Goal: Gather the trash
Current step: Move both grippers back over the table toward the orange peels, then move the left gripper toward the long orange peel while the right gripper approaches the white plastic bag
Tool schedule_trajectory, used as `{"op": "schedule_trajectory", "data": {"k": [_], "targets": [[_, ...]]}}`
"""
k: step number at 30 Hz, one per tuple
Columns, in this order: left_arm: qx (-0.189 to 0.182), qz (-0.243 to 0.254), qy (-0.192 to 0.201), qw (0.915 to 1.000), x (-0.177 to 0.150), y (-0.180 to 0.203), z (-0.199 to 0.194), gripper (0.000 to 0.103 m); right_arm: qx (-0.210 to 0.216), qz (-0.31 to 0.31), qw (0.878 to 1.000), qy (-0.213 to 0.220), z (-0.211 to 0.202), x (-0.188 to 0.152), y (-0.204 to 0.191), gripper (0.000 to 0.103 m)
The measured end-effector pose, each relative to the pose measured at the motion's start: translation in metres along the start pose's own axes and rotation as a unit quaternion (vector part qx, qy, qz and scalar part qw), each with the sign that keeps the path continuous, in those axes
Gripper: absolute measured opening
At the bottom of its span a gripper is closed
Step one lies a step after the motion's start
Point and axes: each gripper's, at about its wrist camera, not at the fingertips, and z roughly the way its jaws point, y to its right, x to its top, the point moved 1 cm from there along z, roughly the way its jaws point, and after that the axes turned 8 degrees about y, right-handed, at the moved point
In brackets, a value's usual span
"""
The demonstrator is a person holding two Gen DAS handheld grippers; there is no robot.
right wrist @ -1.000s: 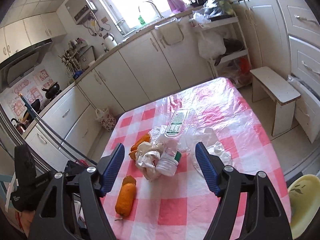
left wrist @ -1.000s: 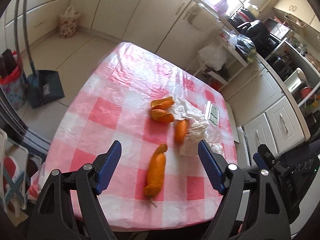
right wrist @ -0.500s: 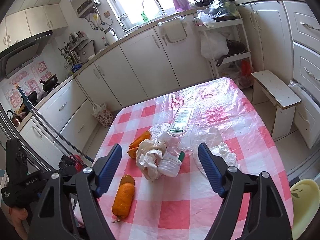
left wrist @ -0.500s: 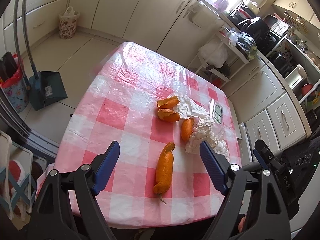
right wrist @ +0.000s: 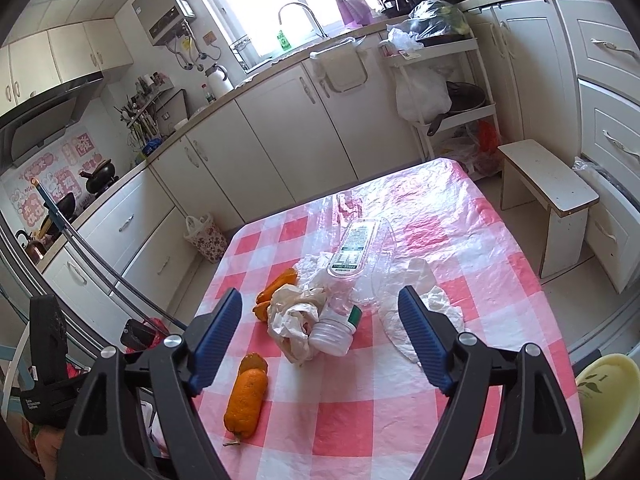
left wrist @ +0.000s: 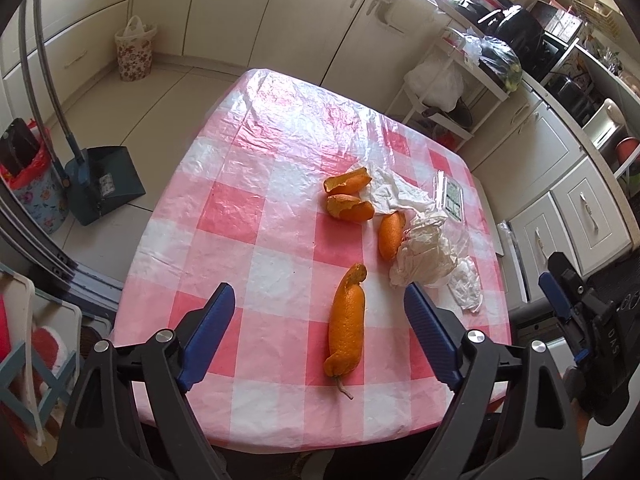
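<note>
Both claws hang over the near edge of a table [left wrist: 248, 216] under a glossy, crinkled pink-and-white checked plastic cloth. The left gripper [left wrist: 316, 300] has just been spreading its ribbed blue pads and grips nothing; a long, pebbly orange peel [left wrist: 346, 320] lies on the cloth between them. The right gripper [right wrist: 320, 304], also just widening and empty, frames a crumpled white bag [right wrist: 294, 320] touching a clear, crushed plastic bottle [right wrist: 352, 268] with a white cap. Farther left lie curled peel pieces [left wrist: 348, 196].
</note>
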Motion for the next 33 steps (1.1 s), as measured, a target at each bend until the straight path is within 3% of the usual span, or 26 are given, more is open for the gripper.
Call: {"op": "schedule_trajectory", "data": {"k": [33], "targets": [[0.025, 0.078, -0.060, 0.9948, -0.021, 0.010, 0.019, 0.086, 0.008, 0.001, 1.000, 0.005, -0.008, 0.003, 0.003, 0.078]]}}
